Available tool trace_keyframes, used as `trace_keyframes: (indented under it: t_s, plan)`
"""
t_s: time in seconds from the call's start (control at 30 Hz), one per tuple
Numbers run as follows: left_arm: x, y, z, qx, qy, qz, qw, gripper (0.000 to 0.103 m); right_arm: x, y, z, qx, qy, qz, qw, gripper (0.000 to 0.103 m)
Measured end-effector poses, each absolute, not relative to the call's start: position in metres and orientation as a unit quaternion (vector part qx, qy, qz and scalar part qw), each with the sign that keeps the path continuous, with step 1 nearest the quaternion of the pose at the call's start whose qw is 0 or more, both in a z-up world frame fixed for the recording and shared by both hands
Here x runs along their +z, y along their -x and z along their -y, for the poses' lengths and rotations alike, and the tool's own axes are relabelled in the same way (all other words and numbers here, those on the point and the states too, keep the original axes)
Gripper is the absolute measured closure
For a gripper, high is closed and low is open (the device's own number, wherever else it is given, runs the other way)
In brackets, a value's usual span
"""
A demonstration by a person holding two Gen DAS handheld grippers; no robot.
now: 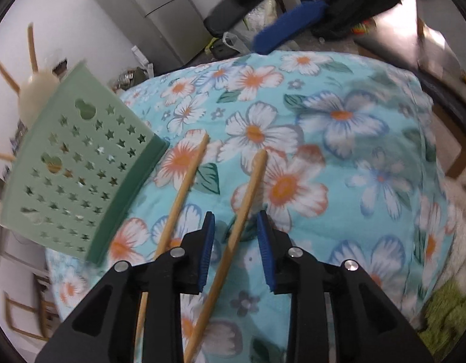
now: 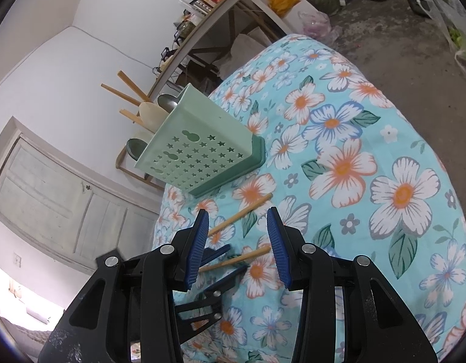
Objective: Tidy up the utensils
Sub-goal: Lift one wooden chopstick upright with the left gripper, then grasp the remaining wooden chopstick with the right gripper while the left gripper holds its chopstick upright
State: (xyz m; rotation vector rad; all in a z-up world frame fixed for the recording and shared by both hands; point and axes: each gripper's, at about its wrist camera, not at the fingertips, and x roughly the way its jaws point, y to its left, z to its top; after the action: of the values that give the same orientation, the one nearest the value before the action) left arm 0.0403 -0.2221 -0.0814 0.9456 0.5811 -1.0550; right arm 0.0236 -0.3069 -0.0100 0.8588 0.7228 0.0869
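Two wooden chopsticks lie on the floral cloth (image 1: pixel 354 157). One chopstick (image 1: pixel 248 193) runs between the blue pads of my left gripper (image 1: pixel 236 216), which stand apart from it on both sides. The other chopstick (image 1: pixel 187 181) lies just left of it and passes under the left finger. A green perforated utensil holder (image 1: pixel 75 166) stands at the left with spoons and chopsticks sticking out. In the right wrist view, my right gripper (image 2: pixel 237 211) hangs open and empty above the left gripper (image 2: pixel 235 257), both chopsticks (image 2: pixel 251 254) (image 2: pixel 245 210) and the holder (image 2: pixel 199 151).
The cloth-covered table drops off at its rounded edges to a grey floor (image 2: pixel 399 30). A shelf (image 2: pixel 208 15) with clutter and a pale door (image 2: pixel 51 187) are behind the holder. A blue object (image 1: pixel 290 24) and a grey cabinet (image 1: pixel 148 9) lie beyond the far edge.
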Motion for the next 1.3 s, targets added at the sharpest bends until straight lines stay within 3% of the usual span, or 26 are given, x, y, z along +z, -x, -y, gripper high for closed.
trace_keyframes:
  t_s: [0.07,0.13,0.3,0.63,1.0,1.3]
  plan:
    - [-0.079,-0.053,0.225,-0.483,-0.398,-0.292,0.723,0.077,-0.009,-0.022,0.307,0.04,-0.407,-0.342,0.846,0.063]
    - [-0.078,-0.058,0.227,-0.487,-0.38,-0.306,0.724,0.088,-0.009,-0.022,0.307,0.039,-0.407,-0.342,0.846,0.063]
    - [-0.071,-0.066,0.225,-0.483,-0.357,-0.312,0.736,0.097,-0.006,-0.017,0.31,0.038,-0.414,-0.335,0.845,0.063]
    - [-0.001,-0.088,0.17,-0.443,-0.217,-0.318,0.81,0.097,-0.012,-0.013,0.321,0.038,-0.462,-0.323,0.825,0.063]
    - [0.045,-0.125,0.093,-0.433,0.092,-0.369,0.817,0.097,-0.039,-0.045,0.298,0.064,-0.518,-0.367,0.77,0.063]
    - [0.053,-0.124,0.068,-0.416,0.138,-0.355,0.826,0.097,-0.086,-0.083,0.291,0.006,-0.567,-0.415,0.712,0.065]
